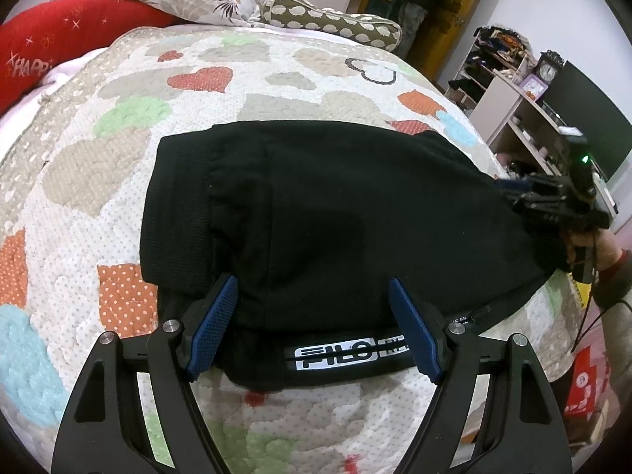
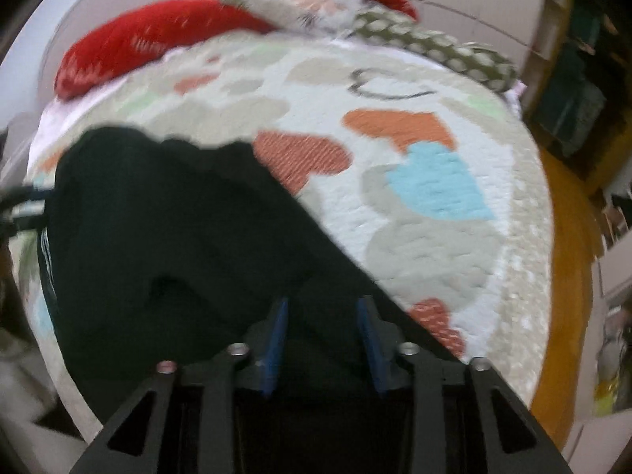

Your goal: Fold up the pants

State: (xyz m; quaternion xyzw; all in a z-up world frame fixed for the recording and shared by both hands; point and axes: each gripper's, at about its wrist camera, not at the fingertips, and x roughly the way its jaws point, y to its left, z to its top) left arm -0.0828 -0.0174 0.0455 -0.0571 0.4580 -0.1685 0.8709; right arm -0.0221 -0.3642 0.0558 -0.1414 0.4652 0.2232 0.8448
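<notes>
Black pants [image 1: 316, 197] lie folded into a compact stack on the heart-patterned quilt [image 1: 118, 158], their waistband label [image 1: 335, 353] facing me at the near edge. My left gripper [image 1: 316, 308] stands wide open, and its blue pads [image 1: 215, 316] straddle the near edge of the stack. At the stack's right edge is my right gripper [image 1: 509, 193], held by a hand. The blurred right wrist view shows the right gripper [image 2: 322, 304] low over the pants [image 2: 158, 237], its pads a little apart and only dark cloth under the gap. The left gripper [image 2: 19, 205] peeks in at the left edge.
Pillows and a red cushion [image 1: 59, 39] line the head of the bed, with a dotted pillow [image 1: 331, 19] beside them. A shelf unit [image 1: 513, 110] with a clock and a dark screen [image 1: 584, 118] stands to the right. The bed's right edge drops to an orange floor [image 2: 565, 276].
</notes>
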